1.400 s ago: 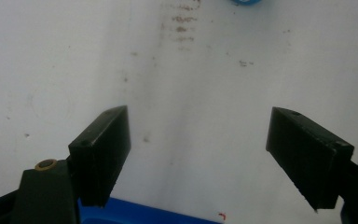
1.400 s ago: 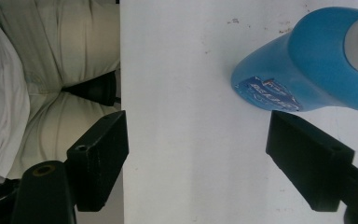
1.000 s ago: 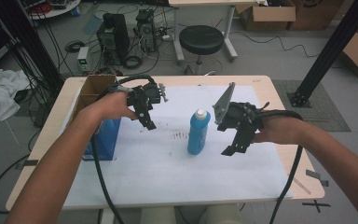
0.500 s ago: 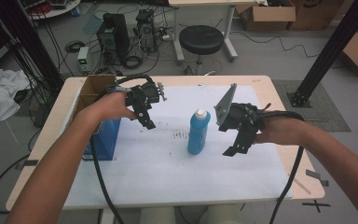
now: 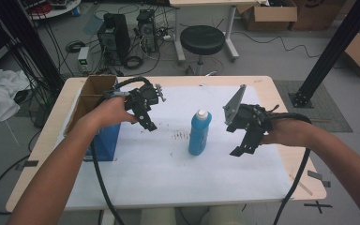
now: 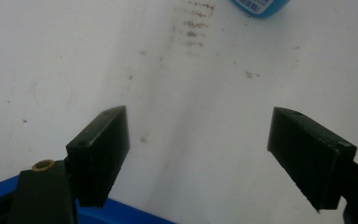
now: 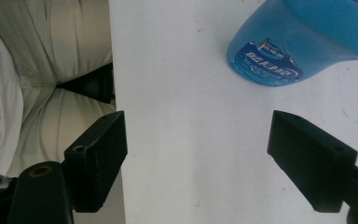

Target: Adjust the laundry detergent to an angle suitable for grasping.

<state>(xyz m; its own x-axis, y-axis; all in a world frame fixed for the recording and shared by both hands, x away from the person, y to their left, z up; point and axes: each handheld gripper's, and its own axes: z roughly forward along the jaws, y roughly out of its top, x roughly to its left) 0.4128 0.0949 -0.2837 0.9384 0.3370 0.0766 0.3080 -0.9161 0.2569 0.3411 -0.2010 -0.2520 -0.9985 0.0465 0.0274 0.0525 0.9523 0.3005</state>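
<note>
1. Your left gripper (image 5: 146,123) hangs above the white sheet (image 5: 168,173), tipped downward, with its jaws set wide apart and nothing between them. In the left gripper view (image 6: 196,158) there is bare white sheet in the gap.

2. Your right gripper (image 5: 243,144) also points down at the sheet, jaws spread wide and holding nothing. The right gripper view (image 7: 196,158) has plain sheet between its jaws.

3. The blue bottle (image 5: 199,132) stands upright on the sheet between your two grippers, clear of both. It sits a little nearer to your right gripper than to your left, and neither set of jaws touches it.

4. From your right gripper view, the bottle (image 7: 298,42) lies ahead of the jaws and off toward the right-hand jaw, its labelled lower body in sight.

5. From your left gripper view, the bottom of the bottle (image 6: 261,5) shows at the far top edge, well ahead of the jaws and toward the right-hand one.

6. A patch of brown smudges (image 5: 182,136) marks the sheet between your left gripper and the bottle; in the left gripper view these marks (image 6: 193,25) lie straight ahead of the jaws.

7. An open cardboard box (image 5: 90,96) sits just behind your left hand, with a blue container (image 5: 105,140) directly under that wrist.

8. Behind the left-hand jaw in the right gripper view, the table edge and your light trousers (image 7: 46,70) show.
</note>
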